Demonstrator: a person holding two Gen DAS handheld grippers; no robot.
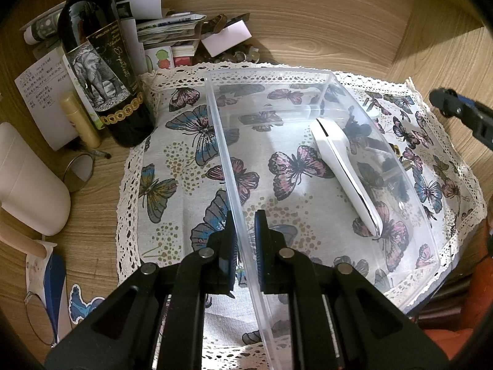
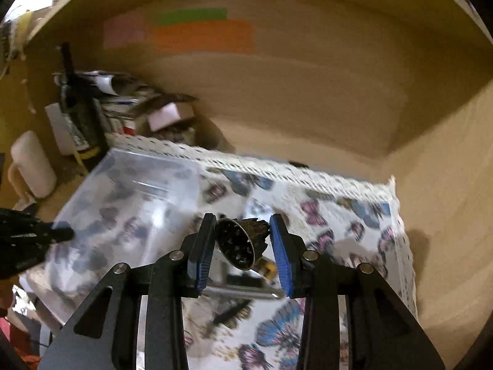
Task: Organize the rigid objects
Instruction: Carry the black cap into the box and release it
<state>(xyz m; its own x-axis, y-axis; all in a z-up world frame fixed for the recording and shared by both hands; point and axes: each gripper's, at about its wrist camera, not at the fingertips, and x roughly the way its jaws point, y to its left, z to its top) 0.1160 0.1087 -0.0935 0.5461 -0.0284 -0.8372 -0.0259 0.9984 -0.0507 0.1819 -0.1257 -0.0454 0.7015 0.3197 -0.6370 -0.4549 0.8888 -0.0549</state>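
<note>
A clear plastic bin (image 1: 308, 98) sits on a butterfly cloth (image 1: 172, 166). A white handheld device (image 1: 342, 172) lies inside it on the right. My left gripper (image 1: 245, 246) is shut on the bin's left wall (image 1: 228, 166), one finger on each side. In the right wrist view my right gripper (image 2: 243, 249) is shut on a dark metal cone-shaped object (image 2: 238, 243) with a perforated round face, held above the cloth (image 2: 339, 222), right of the bin (image 2: 129, 197). The right gripper's tip also shows in the left wrist view (image 1: 446, 101).
A dark wine bottle (image 1: 98, 61), papers (image 1: 160, 27), a lip balm tube (image 1: 80, 120) and a white mug (image 1: 27, 182) crowd the left of the wooden desk. Small metal items (image 2: 246, 289) lie on the cloth below my right gripper. Wooden walls enclose the back and right.
</note>
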